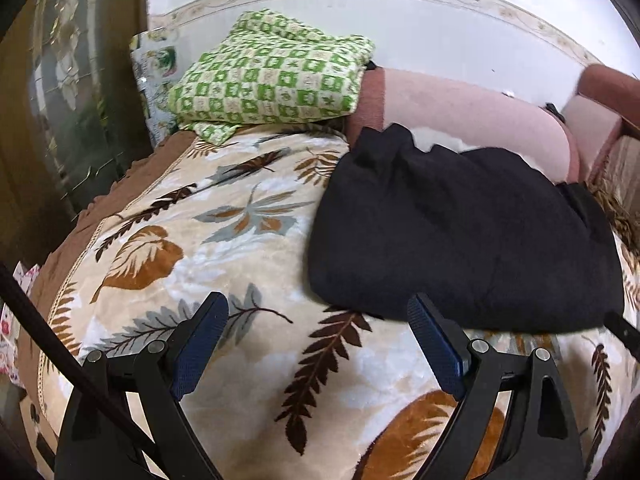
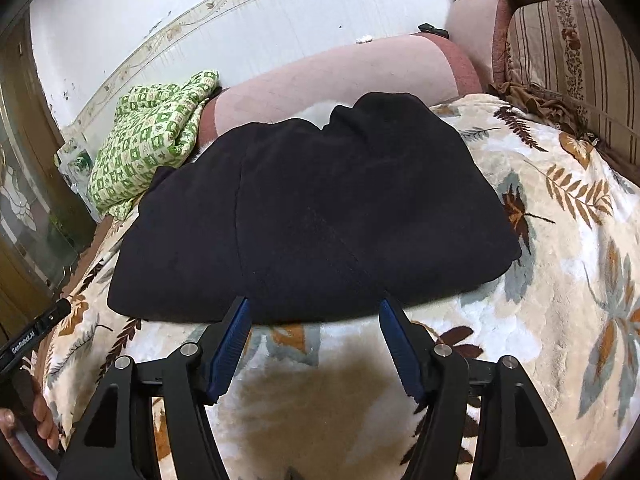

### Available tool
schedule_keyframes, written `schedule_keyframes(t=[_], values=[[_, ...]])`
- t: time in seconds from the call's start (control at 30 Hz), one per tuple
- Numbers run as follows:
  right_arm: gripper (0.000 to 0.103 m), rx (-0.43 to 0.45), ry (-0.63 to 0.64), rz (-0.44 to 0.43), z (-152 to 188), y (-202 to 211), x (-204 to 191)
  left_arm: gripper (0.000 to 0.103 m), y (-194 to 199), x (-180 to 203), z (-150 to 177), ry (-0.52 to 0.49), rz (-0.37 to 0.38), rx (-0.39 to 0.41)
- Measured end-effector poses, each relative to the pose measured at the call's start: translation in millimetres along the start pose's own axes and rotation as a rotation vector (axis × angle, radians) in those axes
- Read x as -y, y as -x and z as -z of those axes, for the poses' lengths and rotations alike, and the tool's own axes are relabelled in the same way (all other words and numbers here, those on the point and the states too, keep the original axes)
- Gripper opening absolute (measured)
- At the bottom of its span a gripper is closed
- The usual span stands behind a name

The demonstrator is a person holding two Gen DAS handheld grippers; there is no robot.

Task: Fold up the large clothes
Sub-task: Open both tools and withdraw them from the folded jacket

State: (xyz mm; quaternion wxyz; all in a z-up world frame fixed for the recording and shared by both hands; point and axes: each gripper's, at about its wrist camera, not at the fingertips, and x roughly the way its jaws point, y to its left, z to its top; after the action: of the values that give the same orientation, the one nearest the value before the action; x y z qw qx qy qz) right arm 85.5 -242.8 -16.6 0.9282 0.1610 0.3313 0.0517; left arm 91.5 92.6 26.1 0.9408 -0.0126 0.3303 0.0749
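A large black garment (image 1: 464,232) lies folded into a rough rectangle on the leaf-patterned blanket (image 1: 208,240); it also shows in the right wrist view (image 2: 312,216). My left gripper (image 1: 318,306) is open and empty, hovering over the blanket just left of the garment's near left corner. My right gripper (image 2: 314,308) is open and empty, with both fingertips at the garment's near edge, one blue pad (image 2: 232,344) on each side of its middle. The left gripper's tip (image 2: 36,330) pokes in at the left of the right wrist view.
A green checked cloth (image 1: 268,76) is piled at the bed's far left. A pink bolster (image 1: 468,112) runs along the white wall behind the garment. A striped cushion (image 2: 576,56) stands at the far right. A wooden glass-panelled door (image 1: 68,92) is on the left.
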Motion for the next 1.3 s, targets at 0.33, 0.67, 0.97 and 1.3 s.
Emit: schedule_keyframes(t=[0.33, 0.67, 0.97, 1.3], values=[[0.07, -0.004, 0.017, 0.003, 0.5, -3.7, -5.4, 0.091, 4.4, 12.2, 3.8, -0.043, 0.035, 0.001], [0.071, 0.001, 0.017, 0.007, -0.4, -3.2, -5.2, 0.091, 2.5, 15.3, 6.1, -0.049, 0.054, -0.011], [0.072, -0.01, 0.013, 0.035, 1.5, -4.2, -3.4, 0.091, -3.7, 12.9, 8.1, -0.028, 0.09, -0.053], [0.075, -0.039, 0.009, 0.061, 3.0, -9.5, -0.6, 0.091, -13.4, 12.1, 11.3, -0.021, 0.094, -0.101]])
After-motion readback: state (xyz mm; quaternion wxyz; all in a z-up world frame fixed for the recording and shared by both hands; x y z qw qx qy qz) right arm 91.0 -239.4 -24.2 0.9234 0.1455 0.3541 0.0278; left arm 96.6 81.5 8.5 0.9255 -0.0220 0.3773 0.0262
